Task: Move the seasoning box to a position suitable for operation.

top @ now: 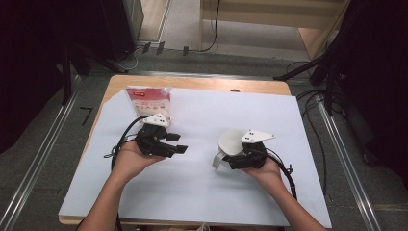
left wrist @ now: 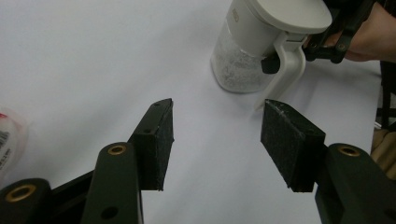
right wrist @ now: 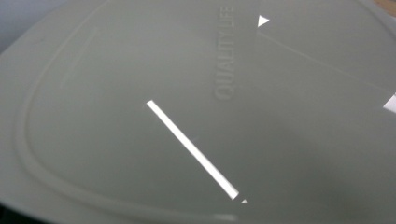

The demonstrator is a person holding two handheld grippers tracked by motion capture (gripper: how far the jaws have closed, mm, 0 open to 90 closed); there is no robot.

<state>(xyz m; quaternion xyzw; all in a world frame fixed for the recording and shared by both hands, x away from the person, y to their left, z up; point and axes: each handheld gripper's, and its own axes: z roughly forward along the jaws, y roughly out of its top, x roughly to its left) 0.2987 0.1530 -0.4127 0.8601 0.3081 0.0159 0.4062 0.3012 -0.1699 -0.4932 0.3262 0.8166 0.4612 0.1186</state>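
2 grippers are working here. Left gripper is sitting with its jaws spread apart and nothing between the pads, just bare white sheet, pointing toward 3 o'clock at the jar. Right gripper is clamping onto the white handle of the lidded jar; in the left gripper view its black jaws are pinching the handle right under the lid rim. Its own camera is pressed up close to the pale lid, embossed lettering readable, jaws not visible there.

Jar is sitting on the white sheet at roughly 4 o'clock of table centre, near the right hand. Whether its base is touching the sheet or hanging just above, cannot tell for sure.

Progress, judging: early stage. Jar is being gripped, lid is on, nothing is being poured or opened yet. Red-and-white pouch is standing at 11 o'clock, apart from both grippers, untouched and looking sealed. Likely left: opening the lid, bringing the pouch over, transferring contents.

Containers: jar has a clear body holding something pale and granular, level hard to read. Pouch contents are hidden.
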